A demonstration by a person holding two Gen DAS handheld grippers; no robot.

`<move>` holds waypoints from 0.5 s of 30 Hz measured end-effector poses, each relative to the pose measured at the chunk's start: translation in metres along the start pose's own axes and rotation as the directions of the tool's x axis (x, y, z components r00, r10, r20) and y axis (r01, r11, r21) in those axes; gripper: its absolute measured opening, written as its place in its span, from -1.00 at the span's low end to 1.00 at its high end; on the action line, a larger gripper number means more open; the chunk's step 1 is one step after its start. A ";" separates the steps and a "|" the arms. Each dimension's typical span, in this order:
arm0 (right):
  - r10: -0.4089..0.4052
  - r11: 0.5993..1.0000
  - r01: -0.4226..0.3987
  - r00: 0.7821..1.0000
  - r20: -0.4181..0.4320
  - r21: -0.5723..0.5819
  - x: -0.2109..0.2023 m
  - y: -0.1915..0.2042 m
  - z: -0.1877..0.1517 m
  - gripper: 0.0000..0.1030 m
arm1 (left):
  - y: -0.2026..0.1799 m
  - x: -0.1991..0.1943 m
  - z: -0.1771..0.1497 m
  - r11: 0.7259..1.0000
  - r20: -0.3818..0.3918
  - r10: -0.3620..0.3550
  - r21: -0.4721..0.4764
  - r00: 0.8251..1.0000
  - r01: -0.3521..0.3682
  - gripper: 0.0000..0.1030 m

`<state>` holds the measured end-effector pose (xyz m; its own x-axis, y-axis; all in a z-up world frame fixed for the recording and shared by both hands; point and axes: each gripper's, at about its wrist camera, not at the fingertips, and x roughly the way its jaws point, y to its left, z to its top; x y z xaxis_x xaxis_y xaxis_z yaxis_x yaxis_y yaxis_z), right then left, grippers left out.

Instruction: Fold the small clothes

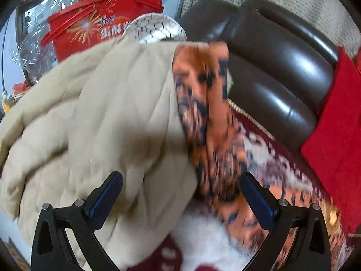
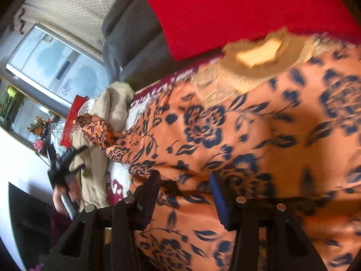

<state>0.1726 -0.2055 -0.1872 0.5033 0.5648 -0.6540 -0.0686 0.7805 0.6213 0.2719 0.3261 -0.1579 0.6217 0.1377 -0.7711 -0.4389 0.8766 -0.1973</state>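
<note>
Two garments lie on a patterned sofa cover: an orange flowered jacket (image 2: 259,135) and a beige quilted coat (image 1: 94,117). The left hand-held gripper (image 1: 180,194) and right hand-held gripper (image 2: 185,194) both hover open, empty. Pinch one sleeve edge only, avoiding the coat.

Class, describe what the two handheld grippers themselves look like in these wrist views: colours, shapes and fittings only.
The left gripper has a black, angular frame with triangular cut-outs, round silver pivot pins, and two flat fingers faced with dark blue pads. The right gripper is built alike: black frame, silver pins, and a blue pad on at least one finger. No cables or markings show. No sleeve can be made out.
</note>
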 end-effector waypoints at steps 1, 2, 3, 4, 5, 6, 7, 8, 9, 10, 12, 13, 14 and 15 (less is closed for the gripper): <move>0.001 1.000 -0.001 1.000 0.017 -0.002 -0.006 -0.003 -0.001 -0.04 | -0.003 0.002 0.010 1.000 0.004 -0.003 -0.011 1.000 0.003 1.00; 0.003 1.000 -0.003 0.999 0.036 -0.002 -0.011 -0.006 -0.002 -0.04 | -0.005 0.005 0.014 1.000 0.001 -0.003 -0.015 1.000 0.003 1.00; 0.001 1.000 -0.001 0.998 0.058 0.002 -0.019 -0.011 -0.001 -0.04 | -0.008 0.013 0.021 1.000 -0.020 0.010 -0.020 1.000 -0.011 0.96; -0.003 1.000 0.002 0.998 0.066 0.008 -0.022 -0.015 0.000 -0.04 | -0.008 0.020 0.026 0.999 -0.033 0.028 -0.026 0.999 -0.029 0.88; -0.004 1.000 0.002 0.998 0.069 0.017 -0.024 -0.017 0.002 -0.04 | -0.009 0.025 0.030 0.999 -0.041 0.043 -0.030 0.998 -0.044 0.59; 0.001 1.000 -0.002 0.998 0.069 0.024 -0.024 -0.020 0.004 -0.04 | -0.011 0.033 0.033 0.998 -0.051 0.053 -0.027 0.997 -0.054 0.35; 0.004 1.000 -0.006 0.998 0.069 0.027 -0.025 -0.022 0.004 -0.04 | -0.013 0.039 0.035 0.997 -0.065 0.069 -0.025 0.996 -0.071 0.27; 0.002 1.000 -0.004 0.998 0.069 0.026 -0.025 -0.022 0.005 -0.04 | -0.011 0.042 0.036 0.996 -0.071 0.078 -0.030 0.994 -0.081 0.08; -0.001 1.000 -0.001 0.998 0.070 0.020 -0.024 -0.023 0.005 -0.04 | -0.012 0.044 0.037 0.996 -0.071 0.074 -0.035 0.995 -0.076 -0.17; -0.001 1.000 0.000 0.998 0.070 0.016 -0.022 -0.022 0.006 -0.04 | -0.013 0.046 0.039 0.998 -0.070 0.054 -0.036 0.996 -0.056 -0.38; -0.006 1.000 0.005 0.997 0.072 0.011 -0.023 -0.024 0.007 -0.04 | -0.015 0.043 0.041 0.999 -0.061 0.029 -0.039 0.998 -0.031 -0.73; -0.010 1.000 0.009 0.997 0.077 0.011 -0.023 -0.025 0.007 -0.04 | -0.020 0.038 0.042 0.999 -0.045 0.032 -0.024 0.999 -0.033 -0.78; -0.012 1.000 0.011 0.997 0.081 0.011 -0.024 -0.025 0.008 -0.04 | -0.022 0.034 0.041 1.000 -0.034 0.029 -0.010 0.999 -0.029 -0.82; -0.013 1.000 0.012 0.996 0.088 0.011 -0.026 -0.026 0.009 -0.04 | -0.030 0.031 0.041 1.000 -0.018 0.018 0.014 1.000 -0.018 -0.87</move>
<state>0.1693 -0.2426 -0.1828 0.5777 0.5288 -0.6218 -0.0527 0.7844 0.6181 0.3303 0.3228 -0.1510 0.6019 0.1451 -0.7853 -0.4409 0.8803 -0.1753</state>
